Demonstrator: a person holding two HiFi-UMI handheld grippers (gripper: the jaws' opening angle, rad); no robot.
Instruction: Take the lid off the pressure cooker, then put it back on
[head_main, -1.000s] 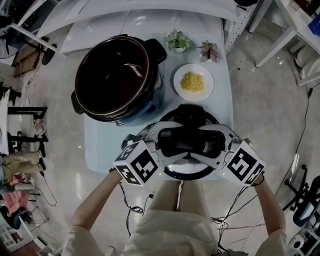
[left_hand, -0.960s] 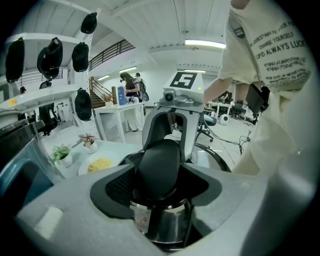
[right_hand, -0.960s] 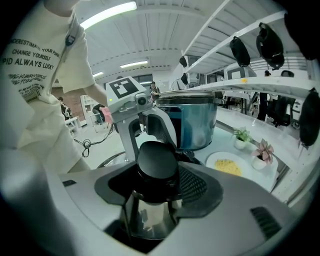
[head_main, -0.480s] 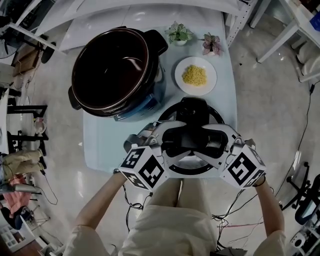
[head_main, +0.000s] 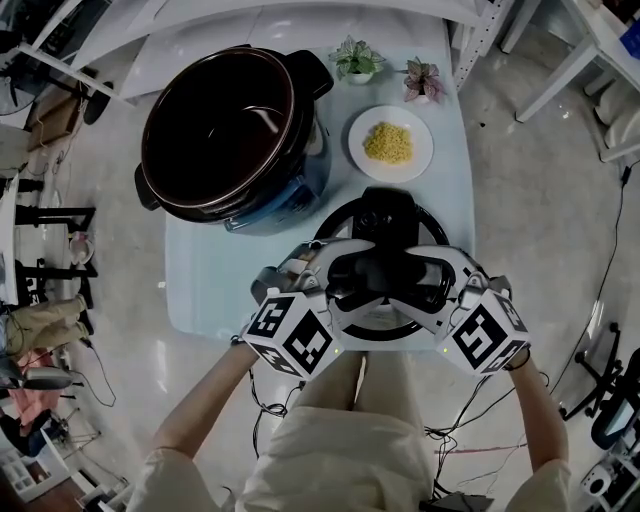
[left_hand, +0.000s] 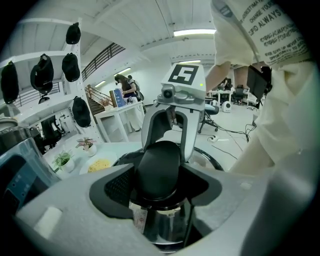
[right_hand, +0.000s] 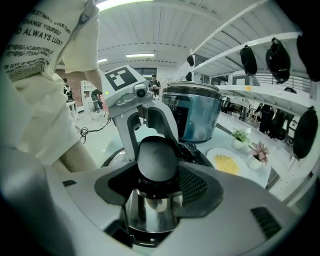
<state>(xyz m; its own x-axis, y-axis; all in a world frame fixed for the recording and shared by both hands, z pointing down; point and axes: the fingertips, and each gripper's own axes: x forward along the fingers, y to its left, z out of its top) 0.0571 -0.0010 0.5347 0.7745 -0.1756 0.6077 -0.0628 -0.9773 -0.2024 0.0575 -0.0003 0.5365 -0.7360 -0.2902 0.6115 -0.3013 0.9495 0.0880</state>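
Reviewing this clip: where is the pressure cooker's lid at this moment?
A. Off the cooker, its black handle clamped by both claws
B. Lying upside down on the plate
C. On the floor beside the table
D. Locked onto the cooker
A: the lid is apart from the cooker, which stands open, and the left claw and right claw are both closed on its handle.

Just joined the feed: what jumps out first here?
Both hand-held grippers, left and right, are clamped on the black handle of the pressure cooker lid at the near edge of the table. Behind it to the left the pressure cooker stands open, a plate of yellow food to its right.
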